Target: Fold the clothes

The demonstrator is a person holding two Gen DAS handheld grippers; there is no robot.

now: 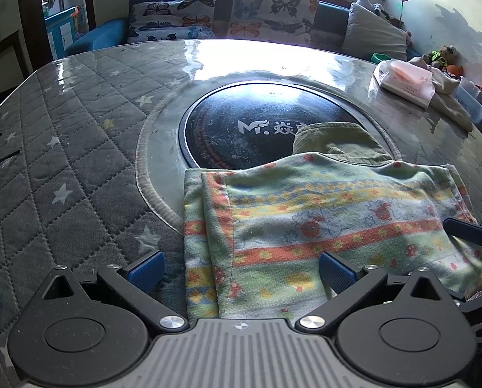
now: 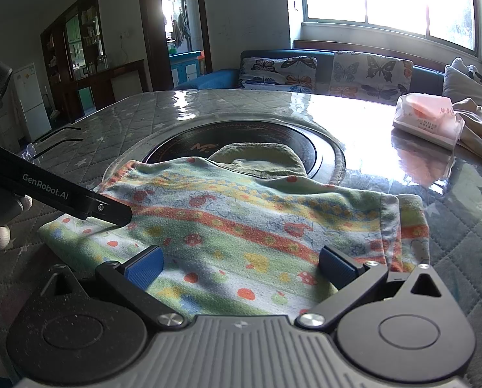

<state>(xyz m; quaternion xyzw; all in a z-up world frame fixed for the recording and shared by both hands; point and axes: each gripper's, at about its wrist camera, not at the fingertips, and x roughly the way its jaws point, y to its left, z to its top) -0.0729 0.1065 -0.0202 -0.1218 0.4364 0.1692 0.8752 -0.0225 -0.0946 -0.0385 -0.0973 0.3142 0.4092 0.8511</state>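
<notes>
A patterned garment (image 1: 322, 226) in green, orange and blue stripes lies flat on the table, folded with its left edge doubled over. It also shows in the right wrist view (image 2: 241, 220). An olive green garment (image 1: 334, 145) sticks out from under its far edge, also seen in the right wrist view (image 2: 260, 158). My left gripper (image 1: 241, 268) is open over the near left part of the patterned garment, holding nothing. My right gripper (image 2: 241, 266) is open over its near edge, holding nothing. The left gripper's arm (image 2: 76, 200) crosses the left of the right wrist view.
The table (image 1: 79, 129) has a quilted grey star cover under clear plastic and a round black hotplate (image 1: 241, 129) in the middle. A pink tissue pack (image 1: 402, 80) and beige cloth (image 1: 451, 97) lie at the far right. A sofa with butterfly cushions (image 1: 224, 16) stands behind.
</notes>
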